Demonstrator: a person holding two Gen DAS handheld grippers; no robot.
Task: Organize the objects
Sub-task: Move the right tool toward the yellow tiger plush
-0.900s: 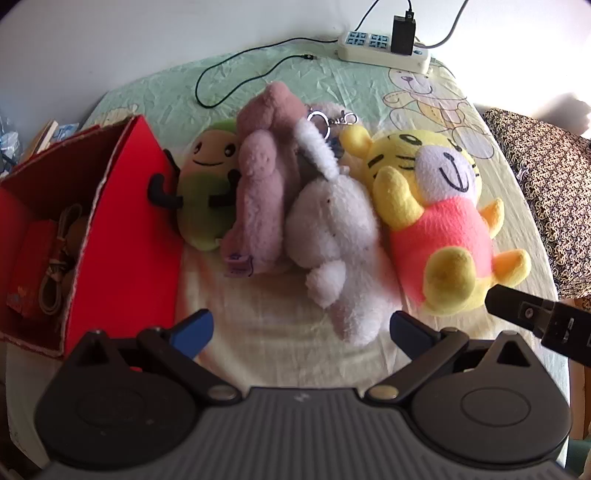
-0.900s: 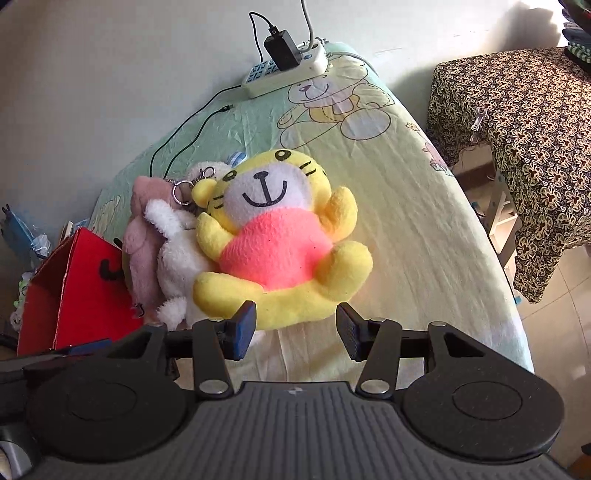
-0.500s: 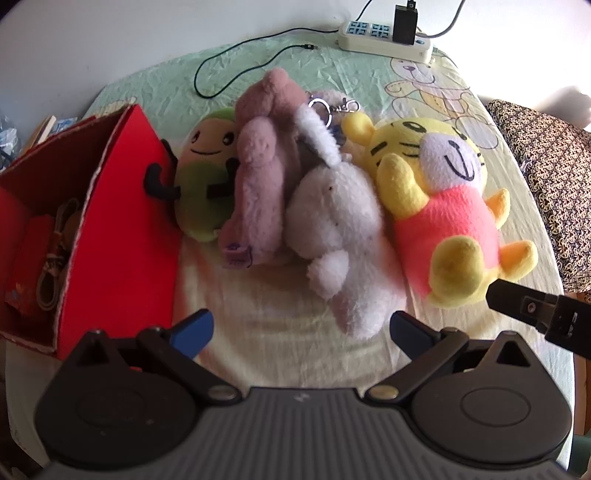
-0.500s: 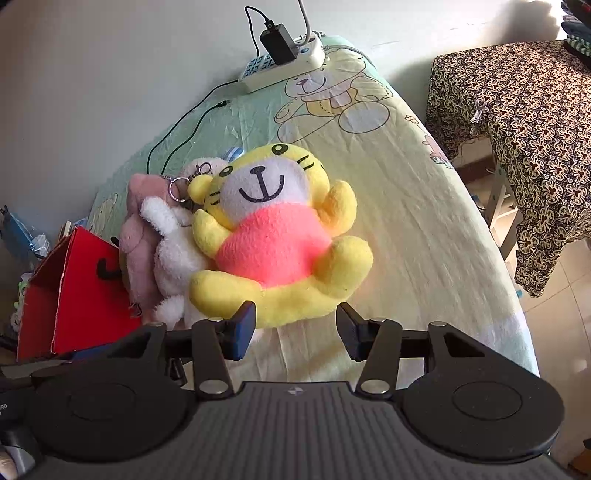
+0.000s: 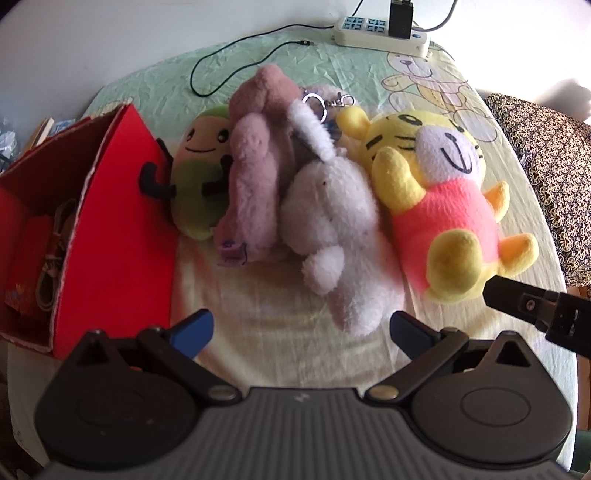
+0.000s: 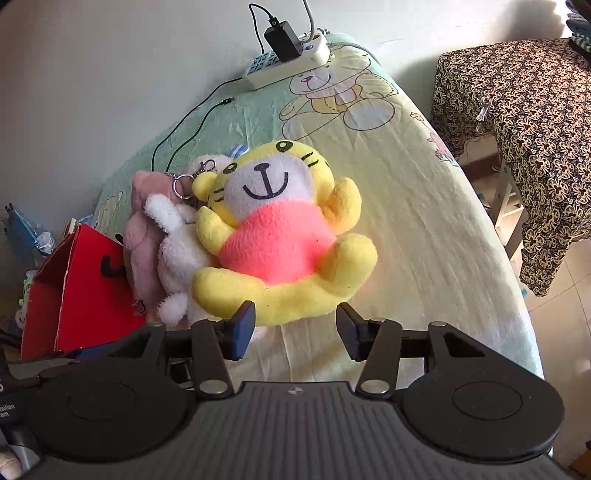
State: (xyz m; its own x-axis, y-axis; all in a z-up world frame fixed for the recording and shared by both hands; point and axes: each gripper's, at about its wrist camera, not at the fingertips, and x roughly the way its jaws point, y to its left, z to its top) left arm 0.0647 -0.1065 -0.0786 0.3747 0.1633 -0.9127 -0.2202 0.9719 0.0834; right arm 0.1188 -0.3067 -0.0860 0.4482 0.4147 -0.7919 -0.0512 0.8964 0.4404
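Several plush toys lie in a row on the bed: a green one (image 5: pixel 199 192), a pink one (image 5: pixel 255 166), a white rabbit (image 5: pixel 332 218) and a yellow tiger in a pink shirt (image 5: pixel 443 199). An open red box (image 5: pixel 114 236) stands to their left. My left gripper (image 5: pixel 301 330) is open and empty, just short of the white rabbit. My right gripper (image 6: pixel 295 326) is open and empty, its jaws just in front of the tiger's (image 6: pixel 280 236) feet; one of its fingers (image 5: pixel 517 302) shows at the right of the left wrist view.
A white power strip (image 5: pixel 380 31) with a black charger and cable lies at the bed's far edge by the wall. A table under a patterned cloth (image 6: pixel 517 122) stands right of the bed. The red box holds cords and red items.
Both grippers have drawn back a little from the toys. The toys and the box have not moved. Both stay open.
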